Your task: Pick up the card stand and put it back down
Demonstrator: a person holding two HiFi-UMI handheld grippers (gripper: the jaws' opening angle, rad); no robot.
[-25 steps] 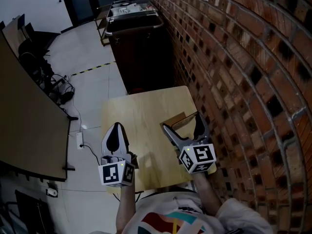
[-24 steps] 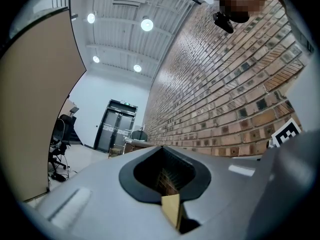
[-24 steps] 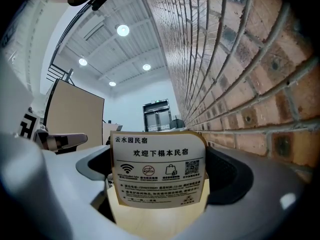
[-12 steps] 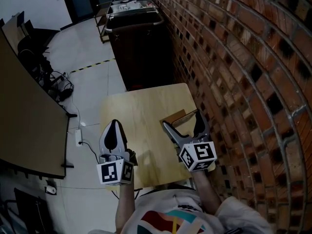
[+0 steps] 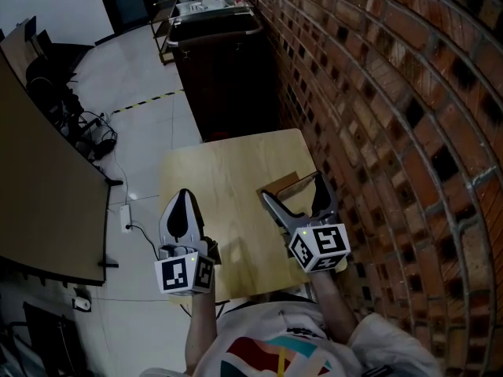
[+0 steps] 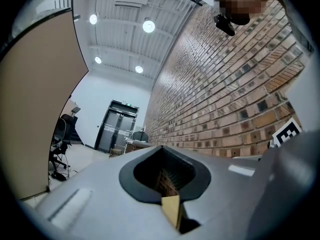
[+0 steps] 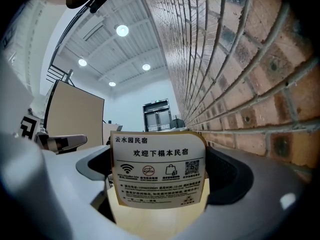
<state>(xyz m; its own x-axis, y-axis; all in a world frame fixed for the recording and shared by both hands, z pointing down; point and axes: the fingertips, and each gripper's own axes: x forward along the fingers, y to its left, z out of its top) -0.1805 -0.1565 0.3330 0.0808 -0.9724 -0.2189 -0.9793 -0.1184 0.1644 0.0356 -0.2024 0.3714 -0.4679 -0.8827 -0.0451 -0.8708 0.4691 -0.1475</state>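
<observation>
The card stand (image 5: 280,185) is a small wooden holder on the right side of the light wooden table (image 5: 228,171). In the right gripper view its white printed card (image 7: 157,171) stands upright and faces the camera. My right gripper (image 5: 291,188) is open, one jaw on either side of the stand, and both jaws are clear of it. At the table's left front edge, my left gripper (image 5: 184,199) is shut with nothing in it. In the left gripper view its closed jaws point along the brick wall.
A brick wall (image 5: 377,93) runs close along the table's right side. A dark cabinet (image 5: 224,77) stands just beyond the far edge. On the left are a tan partition (image 5: 39,187), floor cables (image 5: 98,136) and a power strip (image 5: 127,216).
Only the head view has drifted a little. Both grippers keep their places on the table, and the card stand stays between the right jaws.
</observation>
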